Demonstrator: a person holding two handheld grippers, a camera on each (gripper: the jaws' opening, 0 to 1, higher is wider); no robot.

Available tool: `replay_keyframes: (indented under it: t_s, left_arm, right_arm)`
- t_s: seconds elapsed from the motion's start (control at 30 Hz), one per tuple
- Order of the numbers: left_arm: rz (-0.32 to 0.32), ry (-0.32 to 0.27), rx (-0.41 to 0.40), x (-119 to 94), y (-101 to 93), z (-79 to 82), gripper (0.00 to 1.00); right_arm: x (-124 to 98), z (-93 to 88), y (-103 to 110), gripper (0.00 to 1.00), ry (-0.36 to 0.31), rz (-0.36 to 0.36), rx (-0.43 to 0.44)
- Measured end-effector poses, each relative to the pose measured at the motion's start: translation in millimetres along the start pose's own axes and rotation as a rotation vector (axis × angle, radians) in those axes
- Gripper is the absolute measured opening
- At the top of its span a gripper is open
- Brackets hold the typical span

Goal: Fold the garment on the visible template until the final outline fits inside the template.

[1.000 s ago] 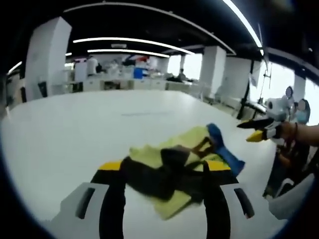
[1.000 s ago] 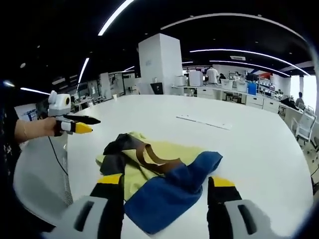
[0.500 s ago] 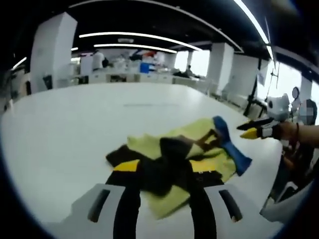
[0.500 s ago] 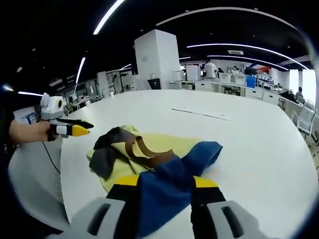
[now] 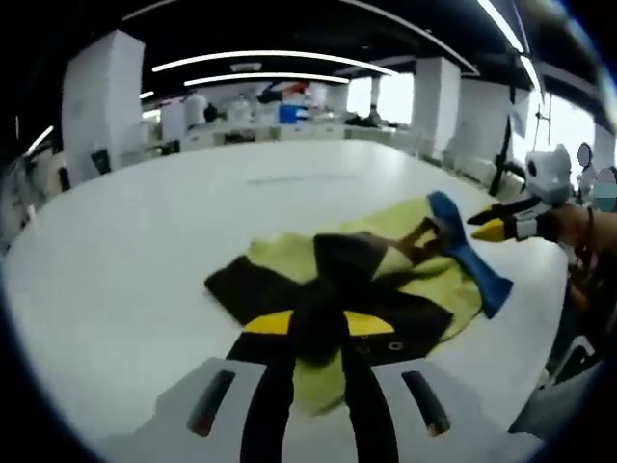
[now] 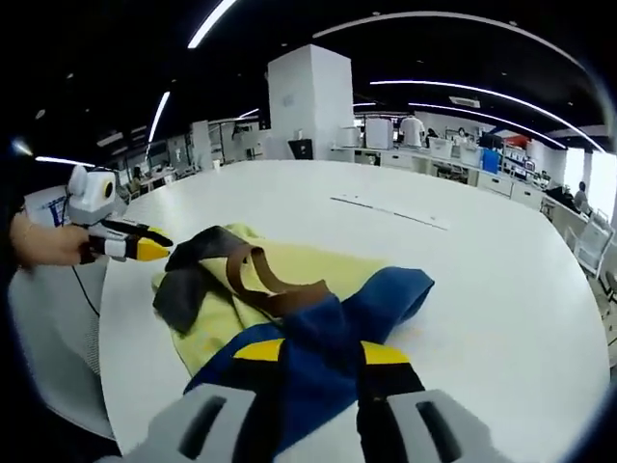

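Garment: yellow, black and blue garment (image 5: 386, 280) lies crumpled on the white desk (image 5: 145, 241).
Left gripper (image 5: 316, 333): jaws now closed onto black fabric.
Right gripper (image 6: 308, 359): jaws now clamped on blue fabric.
Meaning: both grips were just taken; spreading can begin.

garment (image 6: 289, 309): 1 | table (image 6: 501, 289): 1 | claws: 2 — left claw (image 5: 313, 333), right claw (image 6: 310, 362)
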State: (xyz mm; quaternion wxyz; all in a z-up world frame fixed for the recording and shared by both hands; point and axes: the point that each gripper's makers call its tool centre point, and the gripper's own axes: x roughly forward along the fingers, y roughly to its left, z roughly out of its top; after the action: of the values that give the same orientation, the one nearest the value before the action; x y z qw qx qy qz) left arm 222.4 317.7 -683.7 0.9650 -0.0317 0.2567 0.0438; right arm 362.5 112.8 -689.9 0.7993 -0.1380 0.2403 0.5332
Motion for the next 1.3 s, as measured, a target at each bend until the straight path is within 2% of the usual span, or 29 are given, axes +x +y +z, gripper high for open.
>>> replay_keyframes:
  t_s: [0.07,0.23,0.4,0.63,0.8,1.03,1.3]
  left_arm:
    - [0.026,-0.004,0.016,-1,0.3,-1.2,0.13]
    - [0.015,0.007,0.019,3,-6.5,-4.6,0.12]
    - [0.037,0.015,0.02,4,-2.2,-5.8,0.12]
    - [0.048,0.027,0.097,6,-8.8,-7.6,0.11]
    - [0.071,0.054,0.122,12,-4.9,-12.7,0.11]
    - [0.082,0.062,0.103,15,0.6,-14.7,0.05]
    - [0.088,0.053,0.102,8,4.1,-13.4,0.0]
  right_arm:
    - [3,-2.3,-2,0.22,0.009,-0.006,-0.009]
    - [10,-10.6,-7,0.17,0.041,-0.017,-0.012]
    - [12,-11.5,-10,0.12,0.044,-0.024,-0.003]
    - [15,-12.9,-12,0.09,0.049,-0.032,0.016]
    - [18,-12.3,-11,0.06,0.046,-0.035,0.014]
    - [19,-13.4,-14,0.04,0.051,-0.048,0.014]
    - [19,-15.7,-13,0.0,0.059,-0.041,0.012]
